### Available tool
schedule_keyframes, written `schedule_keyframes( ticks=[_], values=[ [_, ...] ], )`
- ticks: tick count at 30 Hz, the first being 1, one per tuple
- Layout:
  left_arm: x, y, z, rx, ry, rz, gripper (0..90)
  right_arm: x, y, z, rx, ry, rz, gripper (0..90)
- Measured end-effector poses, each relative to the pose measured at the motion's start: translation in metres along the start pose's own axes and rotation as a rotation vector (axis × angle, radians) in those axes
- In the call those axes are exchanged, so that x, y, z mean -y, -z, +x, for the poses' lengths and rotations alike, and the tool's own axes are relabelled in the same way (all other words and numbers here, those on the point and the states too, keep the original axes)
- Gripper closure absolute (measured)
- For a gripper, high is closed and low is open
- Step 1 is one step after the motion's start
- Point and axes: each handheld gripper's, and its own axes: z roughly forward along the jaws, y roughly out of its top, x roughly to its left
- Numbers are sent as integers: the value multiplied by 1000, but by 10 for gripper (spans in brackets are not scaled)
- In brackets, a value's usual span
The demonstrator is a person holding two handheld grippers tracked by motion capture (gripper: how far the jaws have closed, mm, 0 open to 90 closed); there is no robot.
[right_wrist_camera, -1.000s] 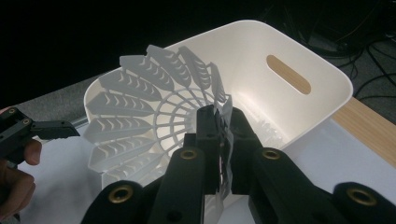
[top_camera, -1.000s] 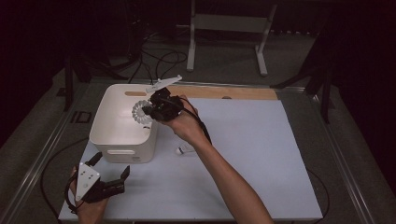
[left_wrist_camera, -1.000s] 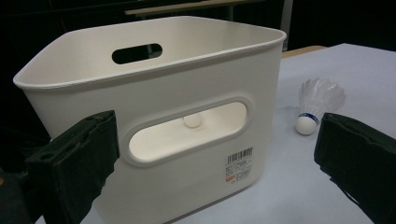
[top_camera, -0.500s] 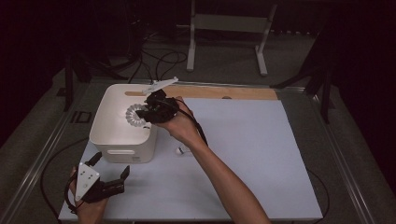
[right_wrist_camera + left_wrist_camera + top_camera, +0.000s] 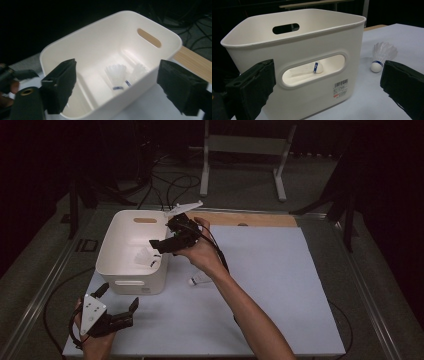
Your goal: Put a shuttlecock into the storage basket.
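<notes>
Pale blue-grey mat (image 5: 280, 285) over a table in a dark room, cables on the floor behind. Right gripper (image 5: 161, 244) poised over the white plastic bin (image 5: 117, 270), jaws just spread wide, gripping nothing; white feathered shuttlecock (image 5: 117, 75) inside the bin. Left gripper (image 5: 117, 304) low at the near edge, agape, empty.

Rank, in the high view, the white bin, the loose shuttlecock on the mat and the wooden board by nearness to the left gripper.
From the left gripper:
1. White bin, just above it.
2. Loose shuttlecock, on the mat right of the bin.
3. Wooden board, at the far edge.
</notes>
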Motion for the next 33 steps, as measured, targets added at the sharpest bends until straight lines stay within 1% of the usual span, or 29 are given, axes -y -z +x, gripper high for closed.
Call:
schedule_keyframes(
  ticks=[3,5,9,14,19,23,29,33],
  values=[
    [0,0,0,1,-5,4,6,3,4,-2,18,-2,8,136],
    [0,0,0,1,-5,4,5,4,5,-3,17,3,7,132],
    [0,0,0,1,-2,-2,5,7,10,-7,32,0,6,98],
    [0,0,0,2,-3,3,6,9,16,-9,45,8,3,88],
    [0,-1,0,1,-8,5,5,12,18,-12,48,3,-2,88],
    [0,-1,0,1,-4,6,5,15,21,-15,51,0,-2,88],
    [0,-2,-1,4,-6,6,6,22,27,-22,48,-14,-2,88],
    [0,-2,-1,4,-6,6,5,26,31,-25,53,-11,1,88]
  ],
)
